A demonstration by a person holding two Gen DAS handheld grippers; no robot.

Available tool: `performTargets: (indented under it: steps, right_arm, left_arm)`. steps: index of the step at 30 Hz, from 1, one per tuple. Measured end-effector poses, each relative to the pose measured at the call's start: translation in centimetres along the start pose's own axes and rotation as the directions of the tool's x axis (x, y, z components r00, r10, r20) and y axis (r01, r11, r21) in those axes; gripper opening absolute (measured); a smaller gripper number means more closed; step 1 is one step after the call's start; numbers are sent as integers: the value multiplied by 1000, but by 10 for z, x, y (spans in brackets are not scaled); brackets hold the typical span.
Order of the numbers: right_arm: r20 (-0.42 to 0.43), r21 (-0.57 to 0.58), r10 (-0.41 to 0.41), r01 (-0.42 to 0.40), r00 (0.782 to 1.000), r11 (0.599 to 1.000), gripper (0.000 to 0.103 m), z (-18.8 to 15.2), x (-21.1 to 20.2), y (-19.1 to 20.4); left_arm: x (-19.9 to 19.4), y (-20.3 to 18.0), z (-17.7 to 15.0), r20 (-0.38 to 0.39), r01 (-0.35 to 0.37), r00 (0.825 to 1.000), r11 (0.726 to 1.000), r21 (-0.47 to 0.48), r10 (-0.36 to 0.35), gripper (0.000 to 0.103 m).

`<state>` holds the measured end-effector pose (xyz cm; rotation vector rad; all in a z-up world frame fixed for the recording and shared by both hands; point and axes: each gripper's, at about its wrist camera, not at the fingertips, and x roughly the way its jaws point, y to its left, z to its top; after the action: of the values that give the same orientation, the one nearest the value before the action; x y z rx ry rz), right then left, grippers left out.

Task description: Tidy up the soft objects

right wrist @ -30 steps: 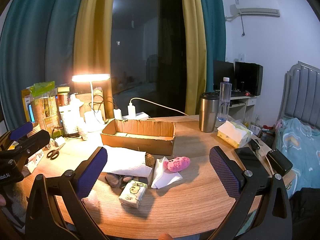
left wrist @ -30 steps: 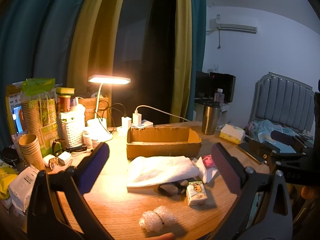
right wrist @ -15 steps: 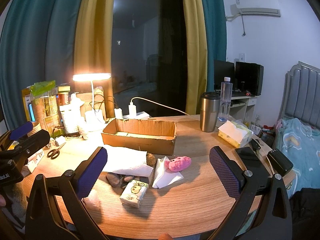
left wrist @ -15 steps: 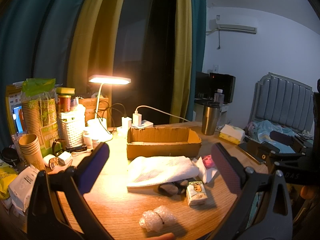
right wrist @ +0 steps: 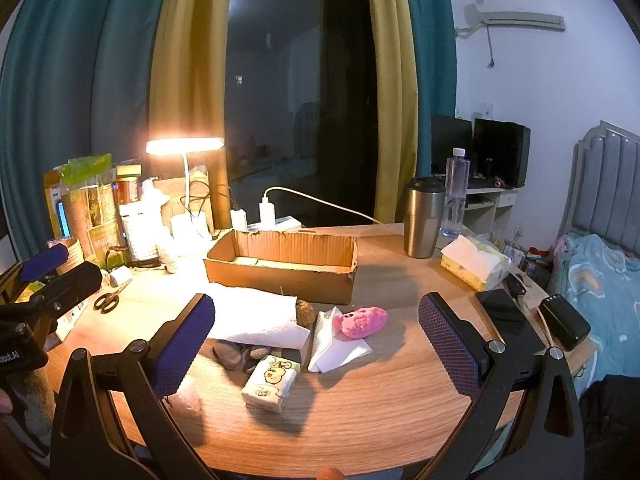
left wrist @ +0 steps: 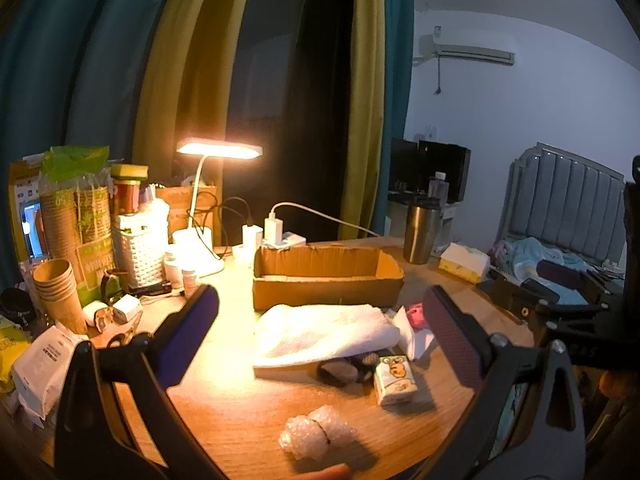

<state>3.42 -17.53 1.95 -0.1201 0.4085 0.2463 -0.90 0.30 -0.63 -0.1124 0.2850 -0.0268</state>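
Since both claws, left claw (left wrist: pixel 320 336) and right claw (right wrist: pixel 316 344), are held wide and empty, the pink plush (right wrist: pixel 361 321), judged light and squashy, is best pinched mid-body.

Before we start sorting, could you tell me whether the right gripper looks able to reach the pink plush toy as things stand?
Probably yes: the right gripper is open and empty, and the pink plush toy lies uncovered on white paper straight ahead.

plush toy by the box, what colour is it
Pink; the plush toy shows best in the right wrist view.
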Motion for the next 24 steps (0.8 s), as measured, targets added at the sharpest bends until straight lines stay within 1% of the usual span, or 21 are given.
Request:
performTargets:
  steps: [4,8,13,16,19,24]
  right_arm:
    - [-25,1,7,-7,1000,1000,103,-2,7,0]
    - [-57,4,11,-11,998,1000,103,-7,15,0]
    - [-109,6,16,-16,994,1000,103,-16,29,-1]
    - [-145,12,21,-19,989,1000,103,-25,40,-1]
    - [-176,12,26,-25,984,1000,103,-32,50,-1]
    - [-223,16,40,-38,974,999,103,-44,69,2]
  left_arm:
    - [6,2,-8,-26,-1,1000,1000,4,1,102]
    - [17,4,-22,-72,-8,997,1000,16,9,102]
    - [34,6,-47,-164,-7,986,999,32,12,102]
    - [46,7,-63,-228,5,974,999,36,3,102]
    - [55,8,-74,-266,5,964,999,37,5,102]
    - [73,9,-93,-352,11,936,999,42,5,102]
